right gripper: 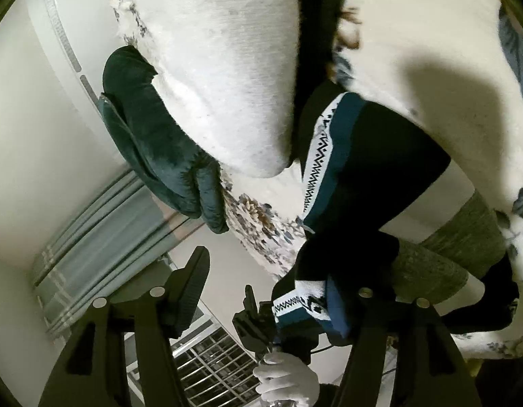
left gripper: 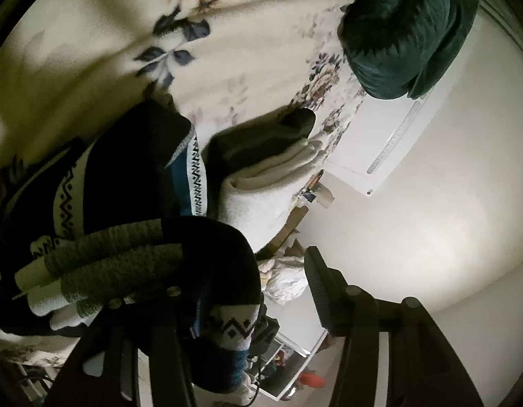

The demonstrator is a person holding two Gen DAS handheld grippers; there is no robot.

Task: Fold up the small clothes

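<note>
A dark knit sweater (left gripper: 132, 183) with white zigzag bands, teal stripes and grey cuffs lies bunched on the floral bedspread (left gripper: 92, 34); in the right wrist view it (right gripper: 380, 169) fills the right half. My left gripper (left gripper: 247, 271) is open; the sweater drapes over its left finger, and the right finger (left gripper: 317, 281) stands bare. My right gripper (right gripper: 281, 281) is open; the sweater covers its right finger, and the left finger (right gripper: 190, 281) is bare. The other gripper (right gripper: 258, 318), held by a white-gloved hand (right gripper: 288, 380), shows below the sweater.
A stack of folded white and dark clothes (left gripper: 261, 169) lies beside the sweater; it shows as a white mass (right gripper: 220, 68) in the right wrist view. A dark green plush item (left gripper: 403, 27) (right gripper: 159, 142) sits at the bed's edge. An air conditioner (left gripper: 386, 146) hangs on the wall.
</note>
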